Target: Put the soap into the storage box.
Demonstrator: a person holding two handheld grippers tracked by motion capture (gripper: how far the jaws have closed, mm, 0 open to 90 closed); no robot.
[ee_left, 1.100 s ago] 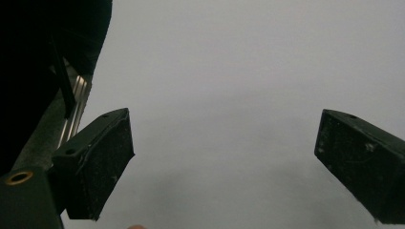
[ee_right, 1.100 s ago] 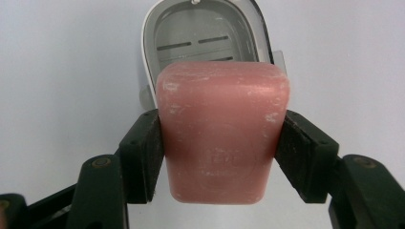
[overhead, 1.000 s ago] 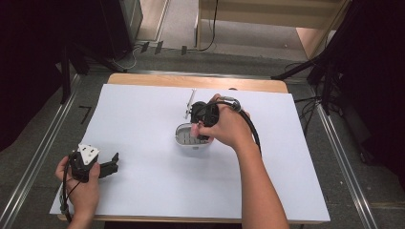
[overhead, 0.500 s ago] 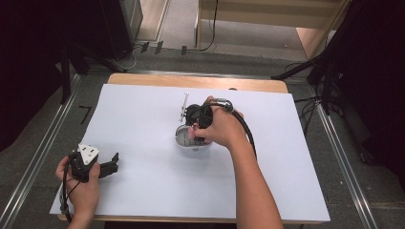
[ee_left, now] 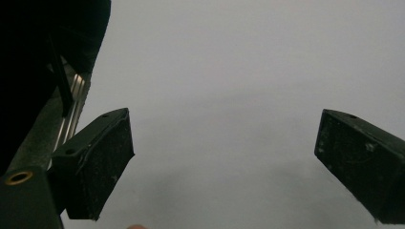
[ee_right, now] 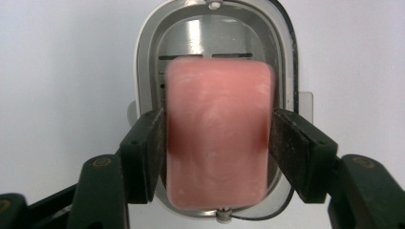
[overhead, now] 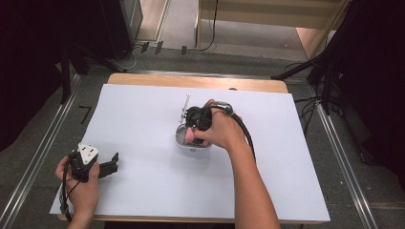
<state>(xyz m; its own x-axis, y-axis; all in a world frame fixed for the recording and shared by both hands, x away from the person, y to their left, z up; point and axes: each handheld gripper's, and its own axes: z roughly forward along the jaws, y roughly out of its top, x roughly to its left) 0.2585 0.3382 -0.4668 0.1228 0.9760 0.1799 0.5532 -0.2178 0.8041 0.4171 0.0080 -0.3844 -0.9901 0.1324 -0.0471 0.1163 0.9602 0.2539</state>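
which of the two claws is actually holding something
The right claw: its jaws press both sides of the pink soap bar above the metal soap dish. The left claw gapes wide, empty.

A white sheet (overhead: 143, 124) covers most of the wooden table (overhead: 196, 81), whose bare edge shows as a tan strip along the top of the sheet, upper centre of the high view; a thin metal wire piece (overhead: 185, 106) stands near the centre of the sheet; metal rails (overhead: 43, 152) run along the left and right sides of the frame; black cables (overhead: 210, 28) trail over the grey floor (overhead: 176, 28) at the top; dark curtains (overhead: 28, 57) fill the upper left and upper right corners.
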